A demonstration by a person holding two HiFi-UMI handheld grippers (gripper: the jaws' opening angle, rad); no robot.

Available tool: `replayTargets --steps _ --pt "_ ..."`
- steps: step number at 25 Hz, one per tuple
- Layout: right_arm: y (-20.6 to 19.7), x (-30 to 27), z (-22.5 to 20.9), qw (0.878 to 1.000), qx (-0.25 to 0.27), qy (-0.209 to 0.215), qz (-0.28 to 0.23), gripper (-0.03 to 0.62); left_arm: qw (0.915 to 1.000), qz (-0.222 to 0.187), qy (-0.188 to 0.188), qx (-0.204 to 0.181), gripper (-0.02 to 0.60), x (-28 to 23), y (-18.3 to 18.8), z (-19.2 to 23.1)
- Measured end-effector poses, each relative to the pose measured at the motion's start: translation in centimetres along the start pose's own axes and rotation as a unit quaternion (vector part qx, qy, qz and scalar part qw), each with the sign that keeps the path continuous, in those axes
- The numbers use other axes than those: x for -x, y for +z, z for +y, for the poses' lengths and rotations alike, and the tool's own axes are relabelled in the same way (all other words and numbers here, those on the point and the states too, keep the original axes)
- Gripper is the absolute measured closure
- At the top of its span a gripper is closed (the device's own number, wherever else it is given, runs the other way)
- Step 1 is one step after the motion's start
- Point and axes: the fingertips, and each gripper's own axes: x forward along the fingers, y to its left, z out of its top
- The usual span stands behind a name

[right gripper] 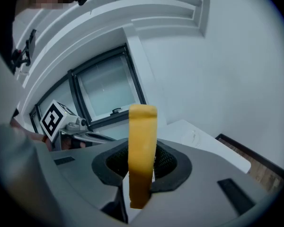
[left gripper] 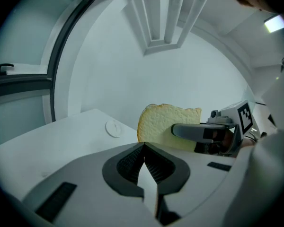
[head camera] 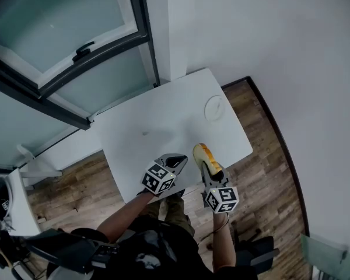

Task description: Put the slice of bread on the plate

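Slice of bread [head camera: 203, 154] held on edge above the tabletop's [head camera: 157, 127] near edge.
The right gripper [head camera: 209, 167] pinches the slice across its flat faces; its long axis runs out ahead of the jaws, toward the tabletop's middle. The left gripper [head camera: 176, 161] is beside it, jaws pressed together, empty. The plate [head camera: 214, 107] lies near the far right corner.

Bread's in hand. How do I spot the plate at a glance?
Find the white table beside the window. The plate lies near its far right corner, by the wall. It is a white disc, set off from the white top only by its round rim.
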Motion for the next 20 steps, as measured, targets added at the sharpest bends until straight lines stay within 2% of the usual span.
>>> replayTargets --steps 7,11,17,18,19,20 --pt "0.0 -7.9 -8.3 0.994 0.074 -0.065 0.048 0.497 0.9997 0.021 0.010 0.006 0.578 -5.4 1.3 5.7" --pt "0.9 -12.6 -12.4 0.980 0.151 -0.106 0.074 0.497 0.9996 0.025 0.006 0.009 0.578 -9.0 2.3 8.0" --pt "-1.8 -19.8 -19.2 0.931 0.284 -0.150 0.174 0.497 0.9994 0.031 -0.008 0.014 0.578 -11.9 3.0 8.5" --pt "-1.7 -20.7 -20.1 0.918 0.310 -0.160 0.185 0.497 0.9994 0.030 -0.010 0.017 0.578 -11.7 3.0 8.5" --pt "-1.6 -21.6 -21.1 0.901 0.345 -0.176 0.197 0.497 0.9993 0.029 -0.010 0.019 0.578 -11.5 2.9 8.6" --pt "-1.6 -22.3 -22.0 0.878 0.385 -0.193 0.210 0.497 0.9992 0.031 -0.010 0.022 0.578 -11.3 2.6 8.7"
